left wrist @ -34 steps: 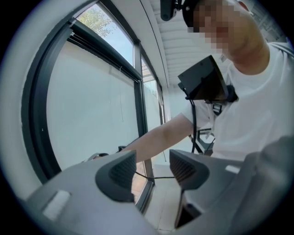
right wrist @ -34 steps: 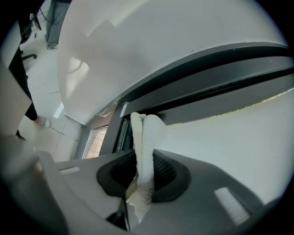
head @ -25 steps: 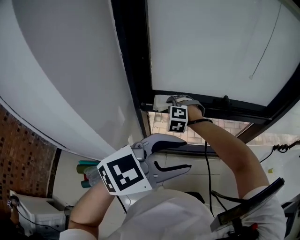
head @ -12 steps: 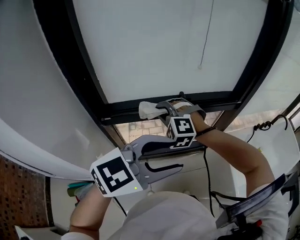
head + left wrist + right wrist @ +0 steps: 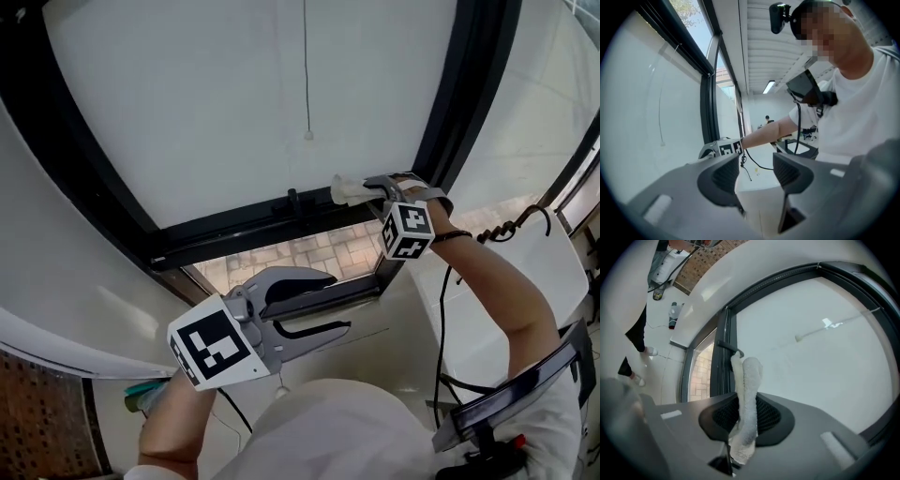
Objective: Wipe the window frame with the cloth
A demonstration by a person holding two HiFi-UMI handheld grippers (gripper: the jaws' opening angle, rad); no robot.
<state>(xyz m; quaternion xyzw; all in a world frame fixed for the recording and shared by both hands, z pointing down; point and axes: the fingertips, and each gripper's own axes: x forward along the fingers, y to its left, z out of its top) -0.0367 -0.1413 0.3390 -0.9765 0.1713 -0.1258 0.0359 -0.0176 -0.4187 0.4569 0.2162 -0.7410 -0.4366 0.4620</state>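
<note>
Pinching the white cloth [image 5: 747, 380] in my right gripper [image 5: 364, 191], jaws clamped tight on it. Its free end pokes out ahead, right at the black window frame [image 5: 239, 230]. My left gripper [image 5: 323, 302] hangs below, jaws partly apart, empty.

The cloth [image 5: 751, 375] is partly hidden inside the right tool [image 5: 744, 417].

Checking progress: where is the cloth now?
Head view, right of centre: the cloth is clamped in the right gripper at the bottom bar of the window frame.
</note>
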